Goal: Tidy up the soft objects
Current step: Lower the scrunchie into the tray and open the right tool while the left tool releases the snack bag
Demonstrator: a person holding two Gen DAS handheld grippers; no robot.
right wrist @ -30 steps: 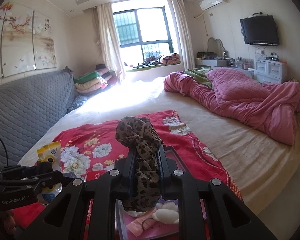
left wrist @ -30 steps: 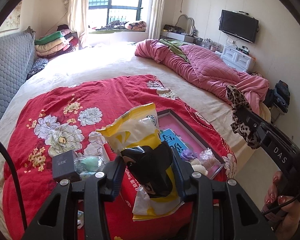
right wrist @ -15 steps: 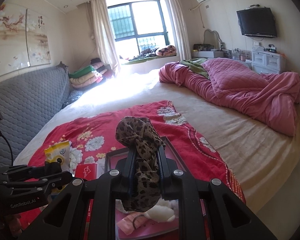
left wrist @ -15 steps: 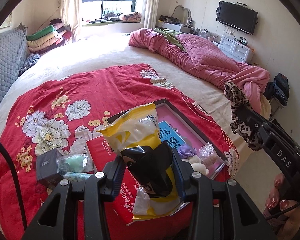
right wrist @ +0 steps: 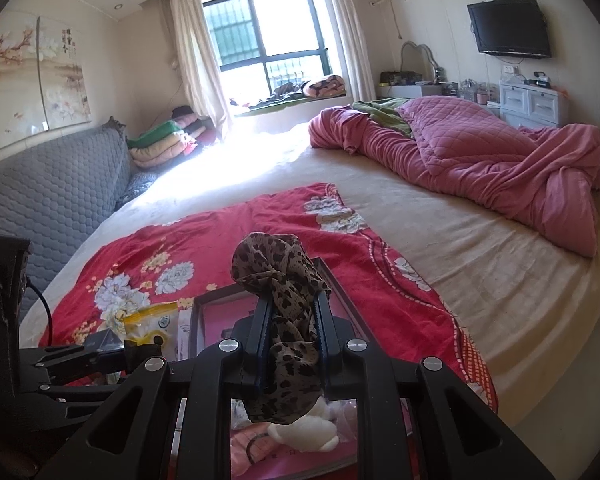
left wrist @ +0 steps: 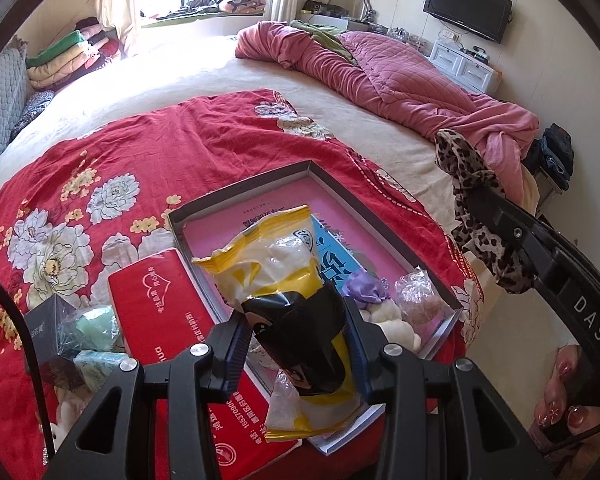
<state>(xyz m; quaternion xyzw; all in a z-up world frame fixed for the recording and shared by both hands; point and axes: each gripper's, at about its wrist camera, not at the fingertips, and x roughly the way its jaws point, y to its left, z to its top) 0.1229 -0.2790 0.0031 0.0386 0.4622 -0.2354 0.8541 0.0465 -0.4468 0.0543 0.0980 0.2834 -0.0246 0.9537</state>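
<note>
My left gripper is shut on a yellow and black plastic bag with white stuffing inside, hanging over the near end of a shallow grey box with a pink floor. My right gripper is shut on a leopard-print fabric piece, held over the same box; the leopard-print fabric also shows at the right of the left wrist view. In the box lie a blue card, a purple fabric flower, white plush pieces and a clear wrapped bundle.
The box rests on a red floral blanket spread on a big bed. A red packet, a black box and mint-green pieces lie left of the box. A pink quilt is bunched at the far right. A hand grips the right gripper.
Both grippers have sunk and moved forward over the box, which now looks larger and nearer. The bag and the leopard fabric stay clamped as before.
</note>
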